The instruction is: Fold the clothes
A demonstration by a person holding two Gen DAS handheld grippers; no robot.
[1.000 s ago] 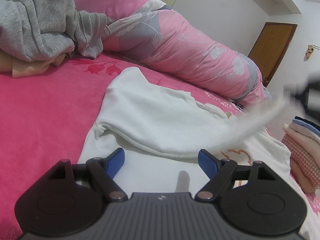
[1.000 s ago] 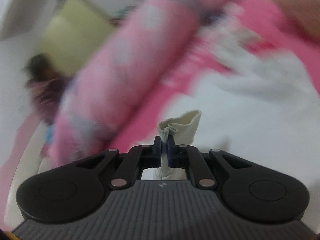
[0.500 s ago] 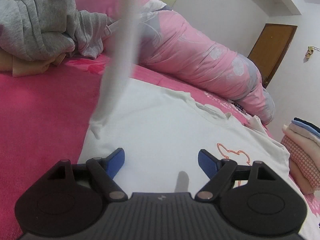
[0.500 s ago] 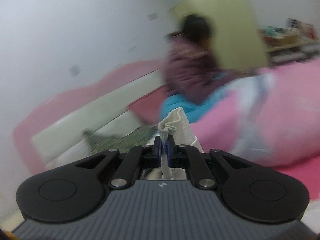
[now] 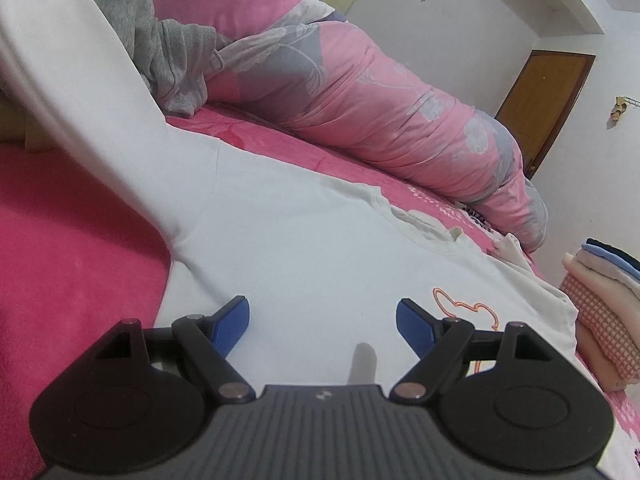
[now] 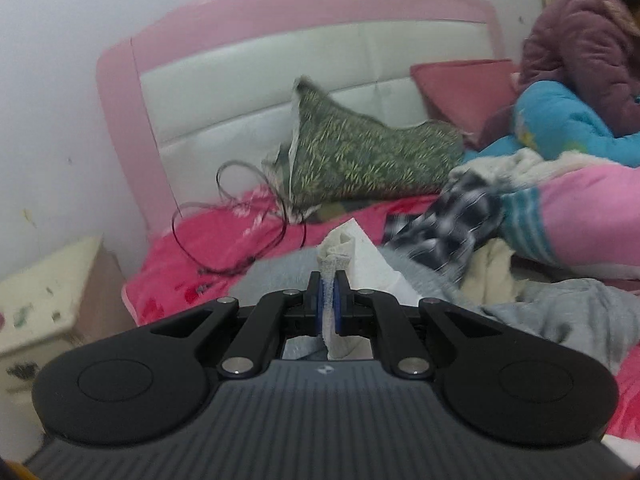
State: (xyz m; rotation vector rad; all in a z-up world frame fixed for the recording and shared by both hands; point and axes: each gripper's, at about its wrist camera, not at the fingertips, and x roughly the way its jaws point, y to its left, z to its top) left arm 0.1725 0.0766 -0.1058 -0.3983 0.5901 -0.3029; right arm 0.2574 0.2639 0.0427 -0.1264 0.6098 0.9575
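The white cotton T-shirt lies flat on the pink bed. Left tongs gape wide, empty; right tongs pinch its sleeve cuff.

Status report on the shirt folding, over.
Left gripper open over the white shirt. Right gripper shut on the sleeve cuff, sleeve stretched out. Grey clothes heaped beyond.

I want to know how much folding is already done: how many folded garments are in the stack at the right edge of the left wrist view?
4 visible: a pink checked one at the bottom, cream, light blue, then dark navy on top. The frame edge cuts the stack, so more may be hidden.
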